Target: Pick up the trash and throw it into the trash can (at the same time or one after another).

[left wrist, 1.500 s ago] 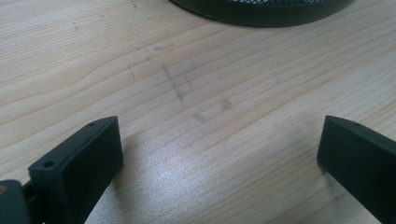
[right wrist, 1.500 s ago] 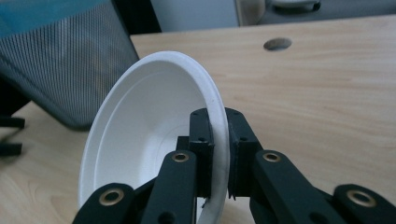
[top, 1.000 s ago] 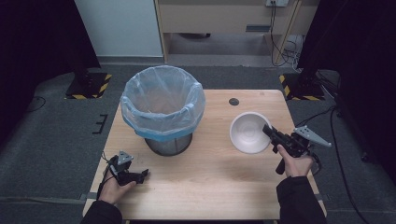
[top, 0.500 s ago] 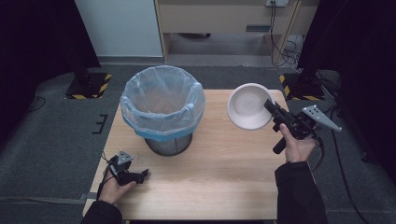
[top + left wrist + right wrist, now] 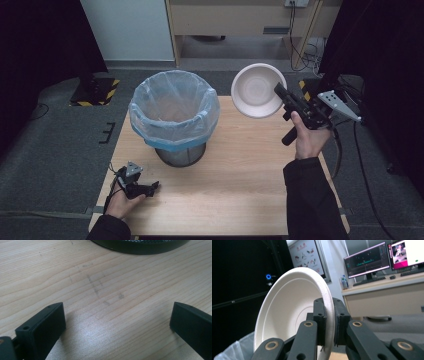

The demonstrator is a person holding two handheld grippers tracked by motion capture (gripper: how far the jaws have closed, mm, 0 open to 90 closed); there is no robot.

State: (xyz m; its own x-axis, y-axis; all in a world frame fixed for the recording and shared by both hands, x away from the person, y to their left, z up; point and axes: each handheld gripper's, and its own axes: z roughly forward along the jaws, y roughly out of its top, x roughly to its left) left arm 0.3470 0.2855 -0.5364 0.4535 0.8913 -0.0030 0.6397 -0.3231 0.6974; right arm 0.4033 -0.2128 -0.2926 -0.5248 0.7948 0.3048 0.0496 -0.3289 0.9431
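Since the earlier frame, the white bowl (image 5: 258, 90) has gone from resting on the worktop (image 5: 240, 175) to being carried aloft, up and back beyond the far right edge, and it is now tipped so its hollow faces the high camera. My right tongs (image 5: 281, 93) have travelled with it; the left tongs (image 5: 150, 187) have not shifted.

Right tongs: closed hard on the bowl's rim, one jaw inside the wall and one outside, as the right gripper view confirms (image 5: 328, 322). I judge the rim grip was chosen because the bowl is too wide to span, and a pinch on the edge lets me swing and tilt it freely.

Left tongs: spread wide, holding nothing, lying low on the near left corner of the worktop with the base of the bin (image 5: 140, 245) ahead of them (parked, in my reading, to keep clear of the carry).

Bin (image 5: 175, 117): mesh body, blue liner (image 5: 172, 142) folded over the rim, mouth open and upright, left of the bowl and well apart from it. I judge the bowl is bound for that mouth; it has not yet reached it.
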